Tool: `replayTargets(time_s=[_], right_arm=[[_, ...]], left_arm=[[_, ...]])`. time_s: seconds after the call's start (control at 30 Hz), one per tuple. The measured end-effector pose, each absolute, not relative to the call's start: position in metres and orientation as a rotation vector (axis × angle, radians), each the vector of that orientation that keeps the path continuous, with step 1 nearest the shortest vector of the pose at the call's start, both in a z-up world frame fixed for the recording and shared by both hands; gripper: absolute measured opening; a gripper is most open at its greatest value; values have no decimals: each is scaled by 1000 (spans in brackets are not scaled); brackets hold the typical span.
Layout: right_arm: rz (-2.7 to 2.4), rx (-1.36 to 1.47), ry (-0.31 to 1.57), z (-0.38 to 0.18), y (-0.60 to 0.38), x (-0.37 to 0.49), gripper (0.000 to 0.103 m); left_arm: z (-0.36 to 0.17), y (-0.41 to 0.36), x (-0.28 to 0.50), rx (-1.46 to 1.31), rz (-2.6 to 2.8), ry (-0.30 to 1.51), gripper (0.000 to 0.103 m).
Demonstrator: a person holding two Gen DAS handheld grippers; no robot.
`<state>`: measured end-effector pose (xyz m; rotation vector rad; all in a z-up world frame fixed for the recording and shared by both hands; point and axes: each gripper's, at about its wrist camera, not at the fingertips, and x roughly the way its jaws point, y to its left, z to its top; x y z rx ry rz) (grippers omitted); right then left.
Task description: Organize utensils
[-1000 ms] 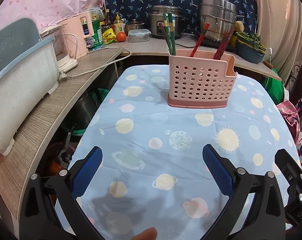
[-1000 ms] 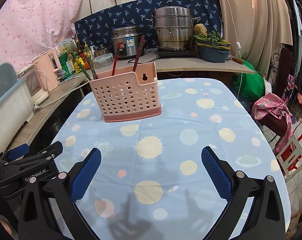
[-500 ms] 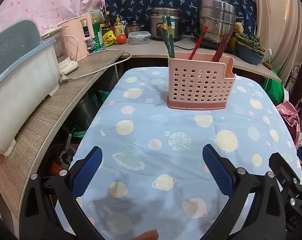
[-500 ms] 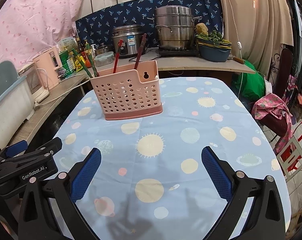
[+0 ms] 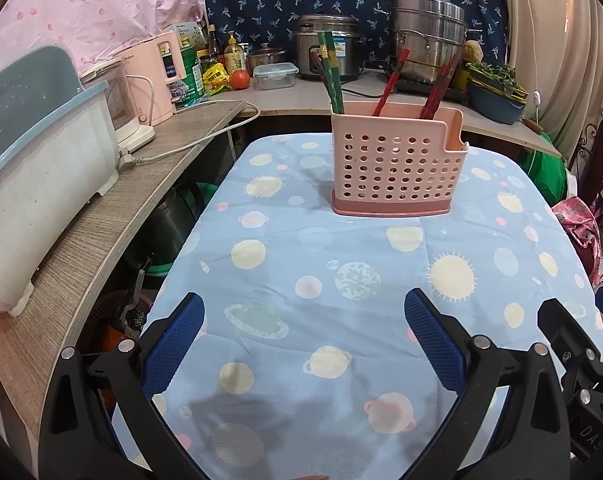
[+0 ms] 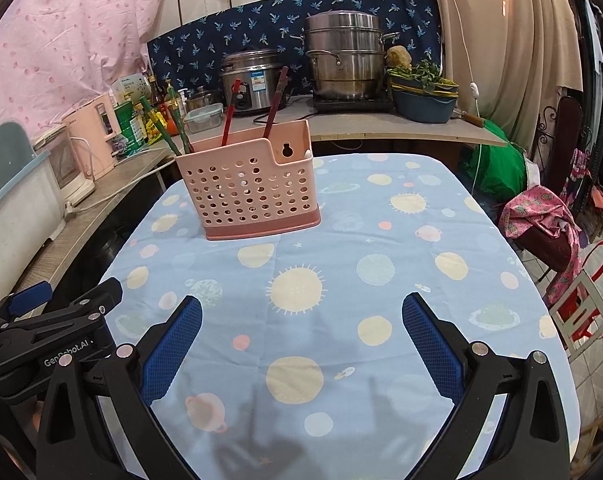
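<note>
A pink perforated utensil holder (image 5: 395, 162) (image 6: 249, 190) stands upright at the far end of the table. Green chopsticks (image 5: 330, 76) (image 6: 169, 130) lean in its left compartment, red chopsticks (image 5: 389, 82) (image 6: 228, 114) in the middle, and dark red chopsticks (image 5: 437, 90) (image 6: 276, 98) on the right. My left gripper (image 5: 303, 340) hangs open and empty over the near part of the table, well short of the holder. My right gripper (image 6: 301, 338) is open and empty too, beside the left one, whose black body shows at the lower left of the right wrist view.
A blue planet-print cloth covers the table (image 5: 341, 272) (image 6: 381, 248). A wooden counter (image 5: 101, 216) runs along the left with a white dish box (image 5: 33, 184) and pink kettle (image 5: 157, 76). A rice cooker (image 6: 251, 80) and steel steamer pot (image 6: 345, 64) stand on the back counter. A red stool (image 6: 585, 312) is at the right.
Both grippers have drawn back slightly and lifted, so the holder sits a little lower and farther in both views. Both stayed open.
</note>
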<state>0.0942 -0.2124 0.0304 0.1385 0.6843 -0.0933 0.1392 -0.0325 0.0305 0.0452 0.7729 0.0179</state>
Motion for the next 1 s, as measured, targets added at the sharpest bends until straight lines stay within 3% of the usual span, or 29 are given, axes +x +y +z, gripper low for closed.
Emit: replayTargets(time_s=[1.0], right_arm=[[-103,139,692,28,-216,97,96]], left_arm=[[32,-35,139,66,25,770,96]])
